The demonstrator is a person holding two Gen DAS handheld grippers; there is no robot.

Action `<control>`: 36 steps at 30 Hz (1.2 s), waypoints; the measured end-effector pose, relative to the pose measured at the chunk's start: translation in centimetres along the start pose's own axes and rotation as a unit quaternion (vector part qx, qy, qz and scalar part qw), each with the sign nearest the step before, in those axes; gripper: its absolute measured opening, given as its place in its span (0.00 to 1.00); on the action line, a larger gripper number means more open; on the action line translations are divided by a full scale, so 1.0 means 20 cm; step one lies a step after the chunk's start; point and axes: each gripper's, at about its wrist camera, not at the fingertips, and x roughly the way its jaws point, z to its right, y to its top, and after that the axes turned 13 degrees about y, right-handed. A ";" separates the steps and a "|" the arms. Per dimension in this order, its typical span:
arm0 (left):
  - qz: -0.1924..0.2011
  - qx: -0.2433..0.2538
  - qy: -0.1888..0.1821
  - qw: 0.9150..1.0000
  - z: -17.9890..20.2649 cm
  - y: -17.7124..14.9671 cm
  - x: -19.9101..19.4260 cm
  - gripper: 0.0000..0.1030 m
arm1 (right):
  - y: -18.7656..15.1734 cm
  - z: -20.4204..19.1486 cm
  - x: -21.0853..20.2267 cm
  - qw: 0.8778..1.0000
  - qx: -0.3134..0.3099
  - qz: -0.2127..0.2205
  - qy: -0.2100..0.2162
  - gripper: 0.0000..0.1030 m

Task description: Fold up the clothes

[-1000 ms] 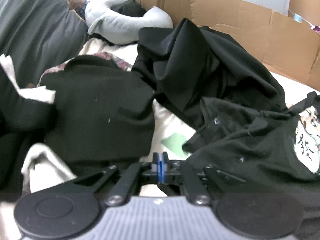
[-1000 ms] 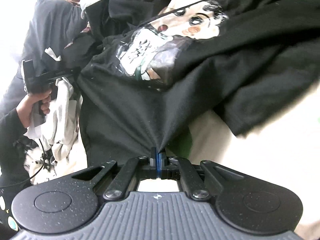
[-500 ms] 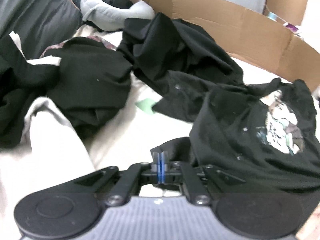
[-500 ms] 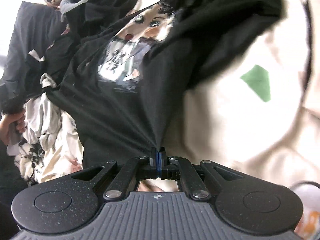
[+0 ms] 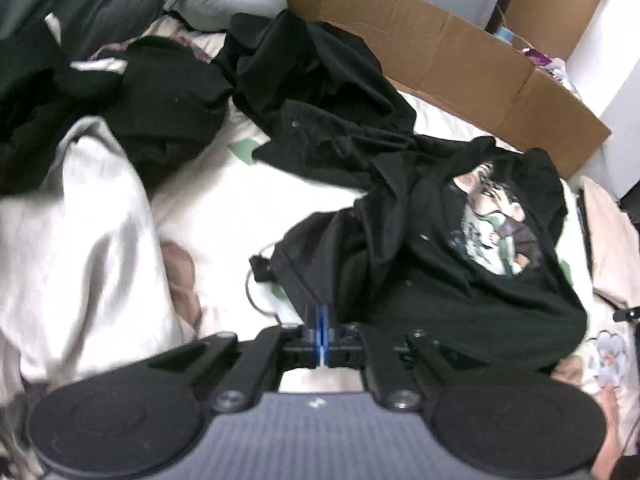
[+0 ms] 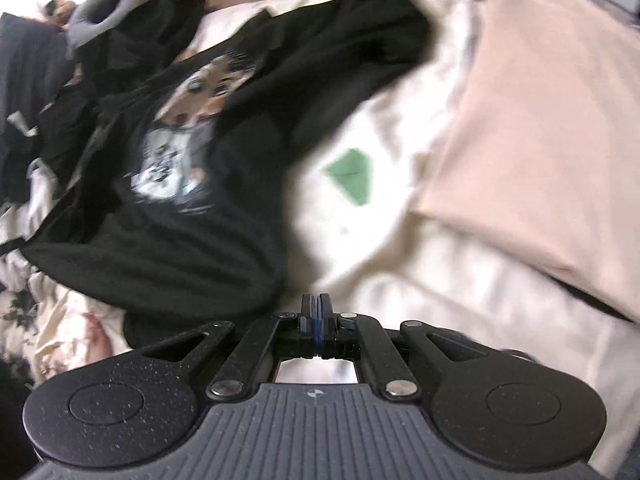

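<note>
I am pinching the hem of the black graphic T-shirt [image 5: 460, 280] with the left gripper [image 5: 322, 312], its pads pressed together on the fabric, which is running taut up from the jaws. The shirt is lying crumpled on the cream bedsheet [image 5: 224, 216], print facing up, just in front of the cardboard sheet [image 5: 420, 40]. My right gripper [image 6: 318, 304] is also pressed together; the T-shirt's [image 6: 168, 232] edge is sitting right at its tips, but I cannot tell whether cloth is caught between them. A beige pillow [image 6: 540, 120] is lying to its right. Other black garments [image 5: 320, 80] are lying heaped behind the shirt.
</note>
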 end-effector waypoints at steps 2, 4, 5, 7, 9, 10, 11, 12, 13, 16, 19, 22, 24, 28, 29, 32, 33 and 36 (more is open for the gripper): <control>-0.005 0.006 -0.001 1.000 0.01 -0.03 -0.03 0.01 | 0.00 0.02 -0.04 1.000 0.006 0.007 -0.003 0.00; -0.008 0.018 0.008 1.000 0.02 -0.04 -0.03 0.01 | -0.02 0.04 -0.05 1.000 0.010 0.007 0.002 0.00; -0.011 0.020 0.012 1.000 0.02 -0.05 -0.03 0.01 | -0.03 0.04 -0.04 1.000 0.014 0.006 0.011 0.00; -0.017 0.025 0.019 0.999 0.01 -0.05 -0.02 0.02 | -0.06 0.03 -0.01 0.999 0.020 0.002 0.027 0.00; -0.019 0.035 0.024 0.999 0.01 -0.05 0.00 0.05 | -0.08 0.02 0.03 0.999 0.020 -0.003 0.040 0.01; -0.017 0.044 0.029 0.998 0.01 -0.04 0.01 0.08 | -0.09 0.01 0.05 0.999 0.023 -0.006 0.046 0.01; -0.015 0.052 0.034 0.998 0.01 -0.03 0.02 0.09 | -0.10 0.01 0.08 0.998 0.026 -0.009 0.052 0.03; -0.013 0.061 0.039 0.997 0.02 -0.03 0.03 0.09 | -0.12 0.00 0.09 0.998 0.028 -0.011 0.060 0.03; -0.012 0.070 0.044 0.997 0.02 -0.02 0.04 0.09 | -0.13 0.00 0.11 0.997 0.030 -0.012 0.066 0.04; -0.007 0.100 0.055 0.993 0.04 0.02 0.10 0.09 | -0.16 -0.02 0.18 0.996 0.039 -0.014 0.084 0.29; 0.002 0.143 0.064 0.988 0.07 0.05 0.17 0.13 | -0.19 -0.04 0.24 0.993 0.044 -0.018 0.108 0.37; 0.012 0.211 0.069 0.975 0.12 0.07 0.23 0.15 | -0.21 -0.07 0.30 0.991 0.048 -0.027 0.121 0.37; 0.018 0.254 0.076 0.964 0.14 0.08 0.26 0.16 | -0.22 -0.09 0.34 0.990 0.048 -0.033 0.128 0.37; 0.024 0.315 0.090 0.944 0.17 0.08 0.34 0.16 | -0.24 -0.11 0.40 0.988 0.052 -0.039 0.141 0.37; 0.027 0.331 0.093 0.939 0.17 0.07 0.36 0.18 | -0.24 -0.12 0.41 0.987 0.052 -0.039 0.145 0.37; 0.037 0.381 0.102 0.918 0.20 0.04 0.43 0.23 | -0.25 -0.13 0.43 0.987 0.051 -0.041 0.150 0.37; 0.039 0.398 0.106 0.910 0.21 0.03 0.45 0.24 | -0.25 -0.13 0.44 0.987 0.051 -0.043 0.149 0.40; 0.053 0.437 0.116 0.890 0.23 0.01 0.49 0.31 | -0.26 -0.11 0.44 0.987 0.055 -0.042 0.148 0.42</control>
